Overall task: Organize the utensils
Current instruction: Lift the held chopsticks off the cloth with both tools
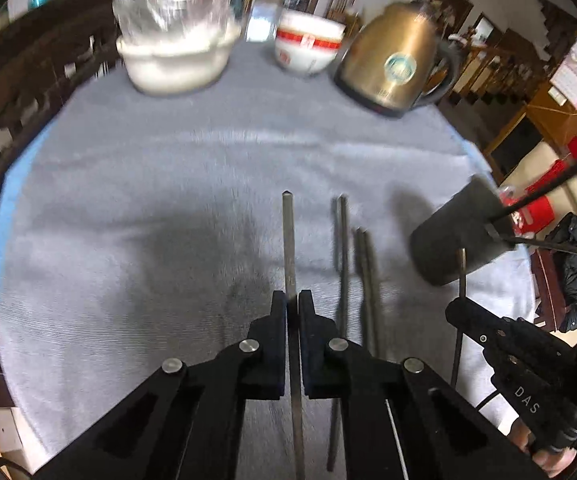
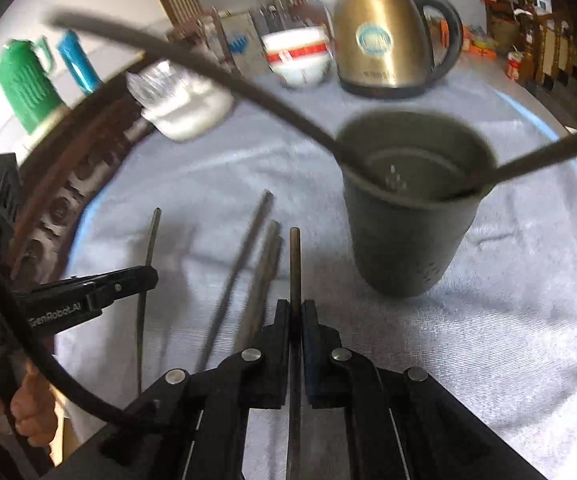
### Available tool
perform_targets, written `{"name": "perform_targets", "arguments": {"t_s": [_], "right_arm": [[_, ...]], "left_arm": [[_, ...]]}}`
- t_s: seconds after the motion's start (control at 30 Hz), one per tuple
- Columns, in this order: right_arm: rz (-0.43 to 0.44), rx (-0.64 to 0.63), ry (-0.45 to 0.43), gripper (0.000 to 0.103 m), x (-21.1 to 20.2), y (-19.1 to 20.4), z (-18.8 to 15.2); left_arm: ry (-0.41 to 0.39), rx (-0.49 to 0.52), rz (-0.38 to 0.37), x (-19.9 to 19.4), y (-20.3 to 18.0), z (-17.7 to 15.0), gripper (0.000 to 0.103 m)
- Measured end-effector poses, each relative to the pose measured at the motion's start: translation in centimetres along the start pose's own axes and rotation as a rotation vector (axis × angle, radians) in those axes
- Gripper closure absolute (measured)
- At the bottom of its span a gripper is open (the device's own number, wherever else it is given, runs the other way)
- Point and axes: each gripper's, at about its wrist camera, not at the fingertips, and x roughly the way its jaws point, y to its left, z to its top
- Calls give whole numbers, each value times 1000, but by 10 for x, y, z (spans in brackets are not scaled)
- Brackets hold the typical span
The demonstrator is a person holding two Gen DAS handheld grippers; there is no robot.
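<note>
Left chopstick (image 1: 289, 236): one grey metal stick, clamped between the left tongs (image 1: 292, 300) at the lower middle of the left view; its tip points toward mid-frame, over the cloth.
Right chopstick (image 2: 294, 264): a second grey stick, gripped by the right tongs (image 2: 295, 308) at the lower middle of the right view; its tip points up the frame, just left of the cup.
Left tongs: clenched on the left chopstick, pads tight on both sides.
Right tongs: clenched on the right chopstick; in the left view they show at lower right with the stick crossing them.
Loose chopsticks (image 1: 362, 264): several grey sticks lying on the cloth, roughly parallel, right of centre in the left view and left of centre in the right view, between the two held sticks.
Cup (image 2: 412, 200): dark grey, upright on the cloth, right of centre in the right view; two long dark handles lean out over its rim; their lower ends cannot be made out.
Cloth (image 1: 148, 200): grey, covering the round table.
Kettle (image 1: 396, 60): gold with a black handle, at the far edge, upper right.
Bowl (image 1: 308, 46): white with a red band, just left of the kettle.
Stacked containers (image 1: 174, 48): clear over white, upper left.
Hand (image 2: 28, 404): at lower left of the right view, holding the left tool.
</note>
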Motion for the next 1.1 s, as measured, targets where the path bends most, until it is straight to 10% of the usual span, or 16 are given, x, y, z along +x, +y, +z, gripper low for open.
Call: {"name": "perform_targets", "arguments": {"t_s": [0.53,1.1], "right_arm": [[133,-88,-186,97,-88,28,-8],[169,-5,-206,97,-103,0,-16]], "left_arm": [[-190,98,-38,-86,-27,-15,98],[167,-18,-35,60,-15,27,96]]}}
